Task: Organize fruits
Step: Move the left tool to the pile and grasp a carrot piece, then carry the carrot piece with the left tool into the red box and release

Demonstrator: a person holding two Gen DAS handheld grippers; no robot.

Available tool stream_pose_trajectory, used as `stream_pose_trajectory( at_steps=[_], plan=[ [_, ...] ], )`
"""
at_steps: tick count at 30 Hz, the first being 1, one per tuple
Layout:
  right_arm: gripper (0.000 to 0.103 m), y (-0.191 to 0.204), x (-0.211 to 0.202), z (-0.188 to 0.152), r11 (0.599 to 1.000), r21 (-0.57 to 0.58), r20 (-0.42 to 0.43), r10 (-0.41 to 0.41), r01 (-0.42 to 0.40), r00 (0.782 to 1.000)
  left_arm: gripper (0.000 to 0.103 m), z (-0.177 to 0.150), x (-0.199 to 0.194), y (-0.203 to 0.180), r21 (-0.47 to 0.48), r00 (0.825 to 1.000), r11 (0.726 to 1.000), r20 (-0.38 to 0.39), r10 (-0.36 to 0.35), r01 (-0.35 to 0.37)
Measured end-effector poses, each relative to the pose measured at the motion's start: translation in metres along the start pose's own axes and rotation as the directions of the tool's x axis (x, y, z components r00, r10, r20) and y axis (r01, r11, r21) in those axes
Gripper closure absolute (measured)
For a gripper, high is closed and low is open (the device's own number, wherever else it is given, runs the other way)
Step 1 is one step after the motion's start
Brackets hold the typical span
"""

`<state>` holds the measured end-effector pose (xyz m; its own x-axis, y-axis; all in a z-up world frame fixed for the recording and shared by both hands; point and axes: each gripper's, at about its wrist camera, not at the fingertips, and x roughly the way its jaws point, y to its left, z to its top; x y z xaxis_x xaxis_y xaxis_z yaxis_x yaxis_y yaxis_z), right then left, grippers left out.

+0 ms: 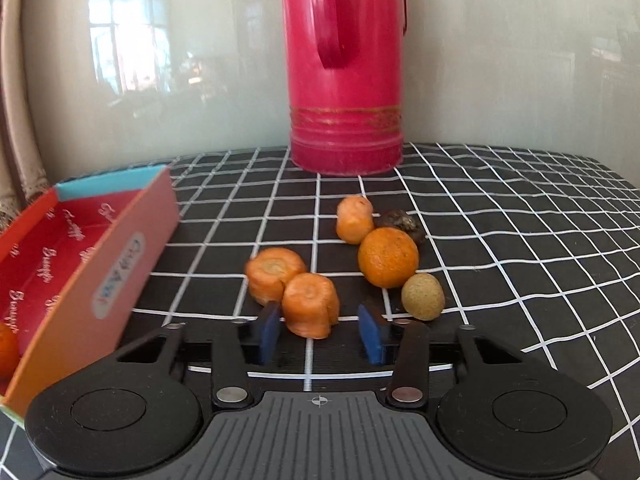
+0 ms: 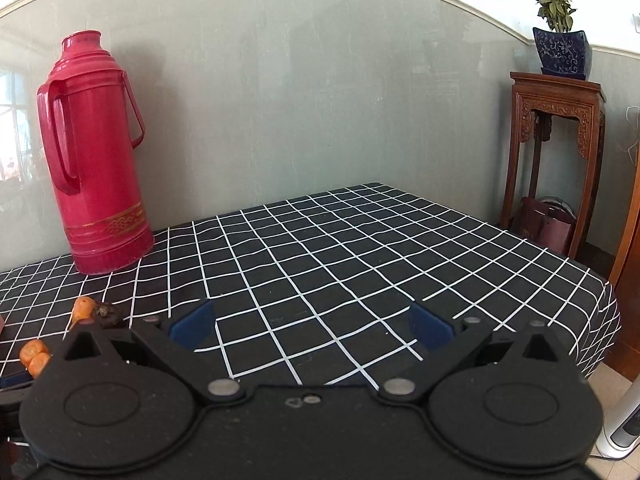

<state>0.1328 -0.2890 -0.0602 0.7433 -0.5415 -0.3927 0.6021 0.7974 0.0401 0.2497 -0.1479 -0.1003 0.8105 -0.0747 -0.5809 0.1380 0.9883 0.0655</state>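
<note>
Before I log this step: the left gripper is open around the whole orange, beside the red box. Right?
Not quite. The left wrist view shows the left gripper open around a carrot chunk, not the orange, which lies farther right. The red box is beside it.

Left tool (image 1: 318,330), the black two-finger thing with blue pads (image 1: 267,334), is held low and pretty level, pointing forward, jaws spread about halfway with nothing pinched between them. Right tool (image 2: 312,326), same black build with blue pads (image 2: 430,326), sits a bit higher, angled slightly downward, and its jaws are spread much wider, also holding nothing.
</note>
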Motion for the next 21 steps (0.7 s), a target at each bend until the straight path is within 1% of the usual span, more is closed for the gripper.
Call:
stream_pose_trajectory(
  at_steps=[3, 4, 5, 9, 13, 16, 21],
  plan=[
    [0.006, -0.002, 0.003, -0.001, 1.000, -0.006, -0.007, -0.004, 0.004, 1.000, 0.062, 0.001, 0.003, -0.002, 0.002, 1.000, 1.000, 0.000, 0.001, -0.001],
    [0.006, -0.002, 0.003, -0.002, 1.000, -0.006, -0.010, -0.006, 0.006, 1.000, 0.069, 0.002, 0.004, -0.002, -0.002, 1.000, 1.000, 0.000, -0.004, 0.004],
    [0.006, -0.002, 0.004, -0.001, 1.000, -0.006, -0.013, -0.008, 0.008, 1.000, 0.072, 0.002, 0.003, -0.002, -0.004, 1.000, 1.000, 0.000, -0.010, 0.010],
    [0.006, -0.002, 0.004, -0.001, 1.000, 0.002, -0.013, -0.004, 0.004, 1.000, 0.073, 0.002, 0.002, -0.001, -0.013, 1.000, 1.000, 0.014, -0.007, 0.007],
    [0.006, 0.001, 0.003, -0.001, 1.000, 0.000, -0.007, 0.009, -0.009, 1.000, 0.073, 0.000, -0.010, -0.002, 0.012, 0.996, 0.999, 0.087, 0.029, -0.030],
    [0.006, 0.006, 0.002, 0.000, 1.000, -0.010, -0.005, 0.021, -0.021, 1.000, 0.073, -0.001, -0.022, -0.001, 0.038, 0.985, 0.996, 0.155, 0.069, -0.076],
    [0.006, 0.014, -0.002, 0.000, 0.999, -0.019, 0.004, 0.049, -0.049, 0.999, 0.073, 0.002, -0.036, 0.013, 0.027, 0.969, 0.991, 0.213, 0.124, -0.133]
  ],
)
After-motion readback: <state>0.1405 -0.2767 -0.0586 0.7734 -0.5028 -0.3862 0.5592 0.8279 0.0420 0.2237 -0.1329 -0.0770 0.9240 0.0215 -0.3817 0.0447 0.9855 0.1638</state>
